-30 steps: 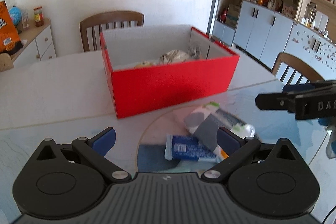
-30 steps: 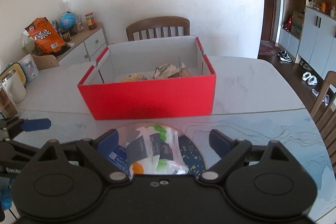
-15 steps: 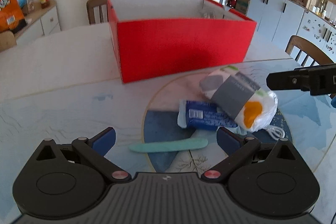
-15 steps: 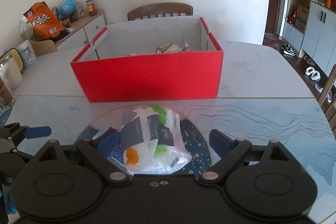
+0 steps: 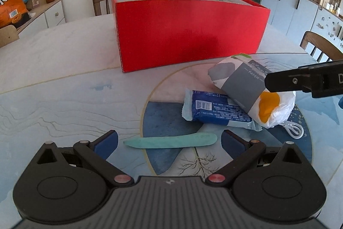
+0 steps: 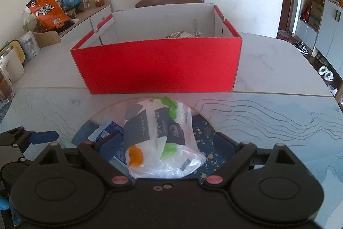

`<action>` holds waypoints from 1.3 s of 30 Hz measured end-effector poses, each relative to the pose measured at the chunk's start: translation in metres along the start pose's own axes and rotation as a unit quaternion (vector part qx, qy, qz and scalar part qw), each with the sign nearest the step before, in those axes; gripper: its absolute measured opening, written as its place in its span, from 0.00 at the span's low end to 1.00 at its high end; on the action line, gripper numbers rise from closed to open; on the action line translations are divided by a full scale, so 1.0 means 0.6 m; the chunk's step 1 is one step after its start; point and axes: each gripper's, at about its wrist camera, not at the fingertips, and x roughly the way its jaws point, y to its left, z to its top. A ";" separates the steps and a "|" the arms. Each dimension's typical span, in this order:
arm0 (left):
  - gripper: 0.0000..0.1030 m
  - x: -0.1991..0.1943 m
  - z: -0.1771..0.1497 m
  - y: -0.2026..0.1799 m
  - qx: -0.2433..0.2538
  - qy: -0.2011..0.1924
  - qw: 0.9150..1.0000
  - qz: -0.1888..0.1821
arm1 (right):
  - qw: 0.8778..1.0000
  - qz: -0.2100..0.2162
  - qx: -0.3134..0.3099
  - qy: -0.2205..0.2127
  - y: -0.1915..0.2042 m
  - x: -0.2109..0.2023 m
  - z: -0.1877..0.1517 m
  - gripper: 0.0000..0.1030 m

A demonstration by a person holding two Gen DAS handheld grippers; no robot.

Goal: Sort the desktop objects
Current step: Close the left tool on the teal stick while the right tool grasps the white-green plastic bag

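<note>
A red box stands at the back of the table, also in the right wrist view, with several items inside. In front lie a white tissue pack resting on a blue wrapped pack, a flat teal strip and a white cable. My left gripper is open, low over the table, its fingers either side of the teal strip. My right gripper is open around the tissue pack; the blue pack lies left of it.
Wooden chairs stand behind the box and at the right. A sideboard at the left carries an orange snack bag, a globe and jars. A kettle and cup stand at the table's left edge. Cupboards line the right wall.
Both grippers have dropped lower and come nearer the items. The teal strip has come into the left wrist view between the fingers. The tissue pack now sits between the right fingers.
</note>
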 end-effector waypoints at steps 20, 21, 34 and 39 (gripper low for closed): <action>1.00 0.016 -0.007 -0.020 0.000 -0.020 0.999 0.038 | 1.000 -0.001 -0.008 0.025 -0.005 0.050 0.005 0.91; 1.00 0.016 -0.008 -0.020 0.000 -0.021 0.999 0.038 | 1.000 -0.001 -0.008 0.026 -0.005 0.052 0.004 0.90; 0.99 0.017 -0.006 -0.021 0.001 -0.020 0.999 0.038 | 0.999 0.005 -0.013 0.041 0.002 0.056 -0.003 0.85; 0.96 0.015 -0.006 -0.022 0.005 -0.020 0.999 0.034 | 0.999 0.004 -0.015 0.039 0.002 0.049 -0.002 0.74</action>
